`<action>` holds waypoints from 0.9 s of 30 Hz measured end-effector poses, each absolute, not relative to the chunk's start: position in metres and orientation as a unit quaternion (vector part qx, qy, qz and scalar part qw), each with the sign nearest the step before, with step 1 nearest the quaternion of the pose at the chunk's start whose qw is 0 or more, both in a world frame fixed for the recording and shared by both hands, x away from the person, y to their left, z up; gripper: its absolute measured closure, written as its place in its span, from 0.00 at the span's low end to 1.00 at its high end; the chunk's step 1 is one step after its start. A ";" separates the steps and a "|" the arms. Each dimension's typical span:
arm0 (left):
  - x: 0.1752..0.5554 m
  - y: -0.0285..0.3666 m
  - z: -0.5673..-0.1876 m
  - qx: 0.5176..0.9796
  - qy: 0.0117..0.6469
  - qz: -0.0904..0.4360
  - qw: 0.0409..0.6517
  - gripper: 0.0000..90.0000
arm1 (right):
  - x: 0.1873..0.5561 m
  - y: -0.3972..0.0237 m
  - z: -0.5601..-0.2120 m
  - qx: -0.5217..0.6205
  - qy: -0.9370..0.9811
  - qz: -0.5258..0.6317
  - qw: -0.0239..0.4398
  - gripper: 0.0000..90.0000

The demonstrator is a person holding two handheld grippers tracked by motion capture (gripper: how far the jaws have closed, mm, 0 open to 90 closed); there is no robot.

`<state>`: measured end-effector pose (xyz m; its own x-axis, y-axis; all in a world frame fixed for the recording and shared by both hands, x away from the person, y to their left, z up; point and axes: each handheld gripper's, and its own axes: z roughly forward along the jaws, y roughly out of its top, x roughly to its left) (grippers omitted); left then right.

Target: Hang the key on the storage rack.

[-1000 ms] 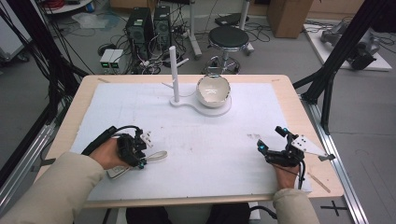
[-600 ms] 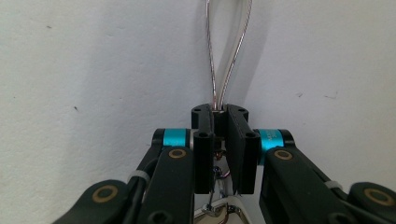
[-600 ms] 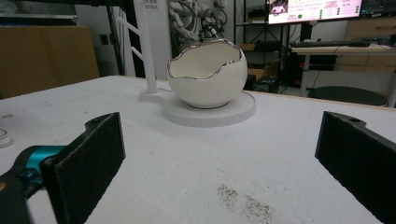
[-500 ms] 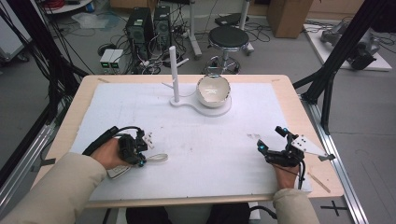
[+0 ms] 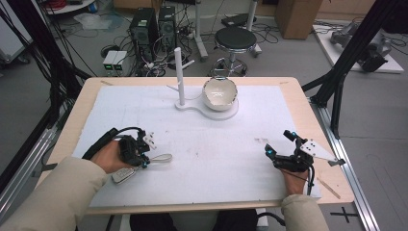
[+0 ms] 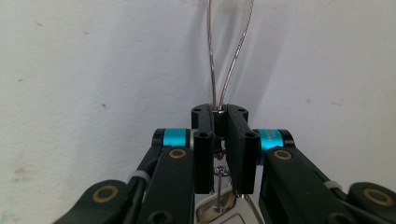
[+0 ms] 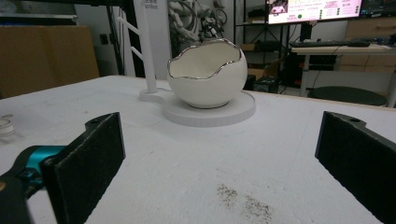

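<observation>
Wire loop [image 5: 161, 157] lies lower left on the white-covered bench [image 5: 216, 139], clenched in the left tool [image 5: 139, 153], hand low and level. Right tool [image 5: 284, 150], lower right, rests released. Eggshell-shaped bowl [image 5: 220, 93] sits upper centre on a white stand [image 5: 180, 77]; cluttered floor beyond.

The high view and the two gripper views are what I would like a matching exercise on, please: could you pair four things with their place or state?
Things:
1. left gripper
2. right gripper
3. egg-shaped bowl
4. white post

States or places:
A. upright on the stand, left of the bowl in the high view
B. jaws wide apart, nothing between them
C. jaws closed on a thin wire loop
D. sitting on the round white base

Pairs: 1-C, 2-B, 3-D, 4-A
</observation>
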<state>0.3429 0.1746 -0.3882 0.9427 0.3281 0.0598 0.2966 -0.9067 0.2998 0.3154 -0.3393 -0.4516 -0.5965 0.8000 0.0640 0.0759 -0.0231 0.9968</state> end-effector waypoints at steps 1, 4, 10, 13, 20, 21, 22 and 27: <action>0.344 0.176 -0.386 0.972 0.167 0.055 0.153 0.91 | 0.315 -0.339 -0.452 0.344 0.636 0.628 0.289 0.01; 0.345 0.179 -0.381 0.965 0.188 0.057 0.172 0.91 | 0.315 -0.339 -0.452 0.344 0.636 0.627 0.289 0.01; 0.348 0.184 -0.365 0.950 0.215 0.071 0.217 0.91 | 0.315 -0.338 -0.452 0.346 0.636 0.627 0.287 0.01; 0.350 0.186 -0.352 0.939 0.218 0.087 0.249 0.91 | 0.315 -0.338 -0.452 0.346 0.636 0.627 0.287 0.01; 0.357 0.190 -0.334 0.916 0.248 0.121 0.291 0.91 | 0.315 -0.338 -0.452 0.346 0.636 0.627 0.286 0.01; 0.360 0.189 -0.330 0.908 0.256 0.134 0.304 0.91 | 0.315 -0.338 -0.452 0.345 0.636 0.627 0.287 0.01; 0.361 0.189 -0.328 0.904 0.259 0.142 0.308 0.91 | 0.315 -0.338 -0.452 0.344 0.637 0.627 0.289 0.01; 0.369 0.186 -0.316 0.882 0.283 0.183 0.329 0.91 | 0.315 -0.338 -0.452 0.345 0.636 0.627 0.287 0.01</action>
